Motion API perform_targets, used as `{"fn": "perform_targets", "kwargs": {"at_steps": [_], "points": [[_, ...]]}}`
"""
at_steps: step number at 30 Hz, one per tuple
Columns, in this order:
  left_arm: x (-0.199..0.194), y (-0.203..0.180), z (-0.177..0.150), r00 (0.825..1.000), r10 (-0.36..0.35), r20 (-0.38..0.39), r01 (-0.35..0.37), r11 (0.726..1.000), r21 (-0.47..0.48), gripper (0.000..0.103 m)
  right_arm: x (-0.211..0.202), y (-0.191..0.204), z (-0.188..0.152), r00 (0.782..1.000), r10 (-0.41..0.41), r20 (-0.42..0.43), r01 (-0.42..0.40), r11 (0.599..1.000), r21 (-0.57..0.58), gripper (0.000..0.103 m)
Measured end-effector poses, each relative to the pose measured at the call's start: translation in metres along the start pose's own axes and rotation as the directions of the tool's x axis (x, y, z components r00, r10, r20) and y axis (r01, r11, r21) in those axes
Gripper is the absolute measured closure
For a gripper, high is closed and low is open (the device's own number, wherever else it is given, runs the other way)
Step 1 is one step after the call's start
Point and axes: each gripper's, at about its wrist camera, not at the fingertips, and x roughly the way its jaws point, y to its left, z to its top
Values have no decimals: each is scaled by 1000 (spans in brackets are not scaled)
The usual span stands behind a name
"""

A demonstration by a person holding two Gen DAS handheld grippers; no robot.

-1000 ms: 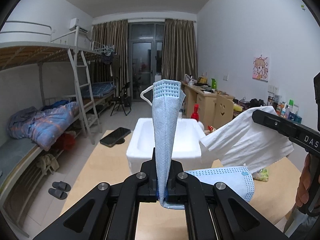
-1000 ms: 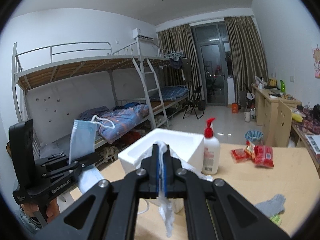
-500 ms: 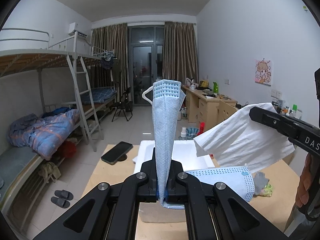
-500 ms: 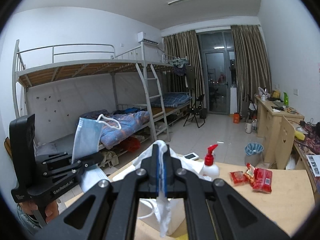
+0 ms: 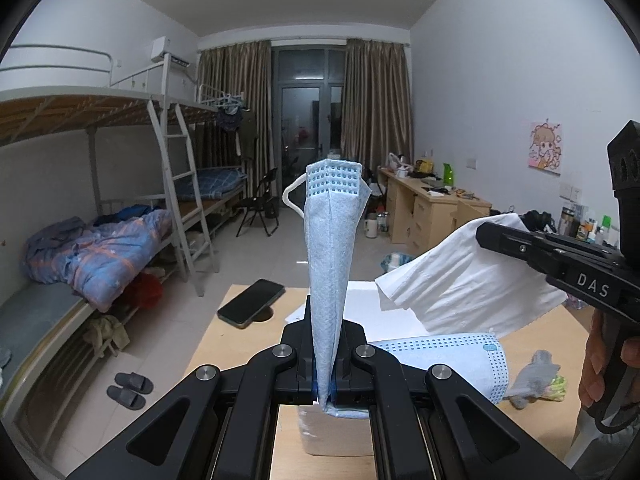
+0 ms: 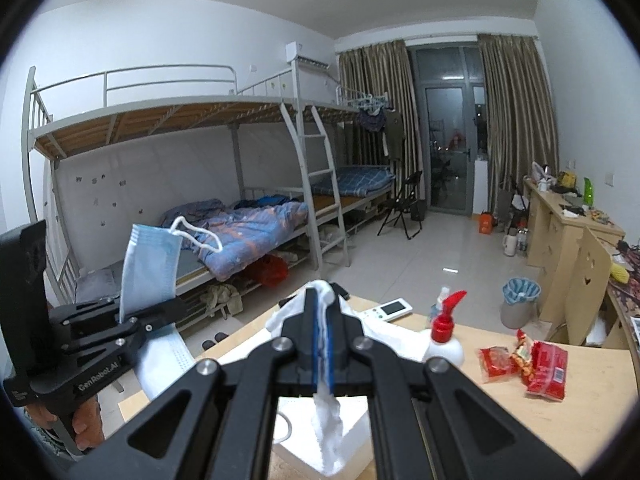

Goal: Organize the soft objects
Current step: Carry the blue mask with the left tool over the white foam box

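Our worry is a slip — each thin sheet is pinched only at an edge and could drop wide of the white foam box [image 5: 362,300] on the pale wooden bench [image 5: 532,420]. Our left tongs [image 5: 325,364] clench a pleated blue face mask [image 5: 330,248] standing upright between them; our right tongs [image 6: 322,336] clench a white paper tissue [image 6: 326,424] — both held above the box.

We see a mask [image 5: 330,264] of soft dimpled blue cloth, a crinkled white tissue [image 5: 464,284], a matt pale wooden table [image 5: 244,312]
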Motion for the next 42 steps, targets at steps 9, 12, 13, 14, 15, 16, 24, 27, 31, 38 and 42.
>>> {"fn": "perform_targets", "kwargs": {"at_steps": [9,12,13,14,15,16,24,27,31,38,42], "points": [[22,21,-3,999,27,-37,-28,999,-27,100,31,-3,-3,998,9,-65,-9,1000,7,98],[27,24,-4,999,30,-43,-32,999,-28,100,41,-3,-6,996,8,-92,-8,1000,6,98],[28,25,-4,999,31,-43,-32,999,-28,100,43,-3,-6,995,8,-98,-7,1000,7,98],[28,25,-4,999,30,-43,-31,999,-27,100,44,-4,-7,995,9,-101,-8,1000,10,98],[29,26,-4,999,29,-45,-31,999,-27,100,45,-4,-8,994,9,-105,-8,1000,9,98],[30,26,-4,998,29,-47,-30,999,-26,100,45,-4,-8,994,8,-108,-7,1000,10,98],[36,28,-5,998,22,-58,-24,999,-22,100,45,-9,-6,993,34,-115,-29,998,49,52],[37,28,-5,998,26,-54,-27,999,-19,100,37,-11,-4,998,26,-66,-21,997,69,22],[38,29,-6,998,22,-57,-23,1000,-19,100,32,-10,-2,998,29,-63,-24,997,72,20],[38,22,-6,998,4,-62,-5,1000,-9,100,20,-7,0,998,-6,-55,9,999,50,17],[41,13,-5,997,-40,-71,39,999,-5,100,-1,-12,-3,996,-87,-30,88,996,26,0]]}}
